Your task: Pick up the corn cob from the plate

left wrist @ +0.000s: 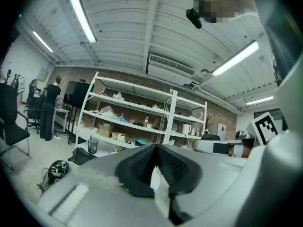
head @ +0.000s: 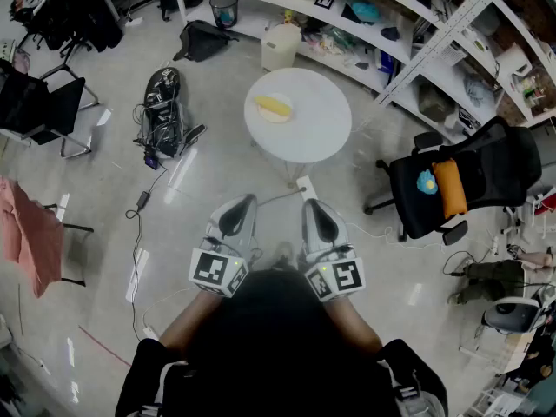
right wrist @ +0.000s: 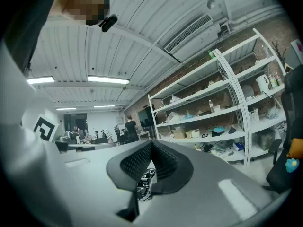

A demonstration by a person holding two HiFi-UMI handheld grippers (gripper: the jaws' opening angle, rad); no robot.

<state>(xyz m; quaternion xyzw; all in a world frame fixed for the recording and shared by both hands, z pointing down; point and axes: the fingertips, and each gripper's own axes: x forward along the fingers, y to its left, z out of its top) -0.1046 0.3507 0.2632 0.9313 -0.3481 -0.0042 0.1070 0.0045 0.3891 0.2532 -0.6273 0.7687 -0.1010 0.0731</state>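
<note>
A yellow corn cob lies on a pale plate on the left part of a round white table, seen only in the head view. Both grippers are held close to my body, well short of the table and pointing level toward it. My left gripper is shut with nothing between its jaws, and in the left gripper view its dark pads meet at the tip. My right gripper is shut and empty too, its pads closed together in the right gripper view. Neither gripper view shows the corn.
A black office chair with an orange cushion stands right of the table. A helmet, bags and cables lie on the floor to the left. White shelving and a white bin stand behind the table. A power strip lies near its base.
</note>
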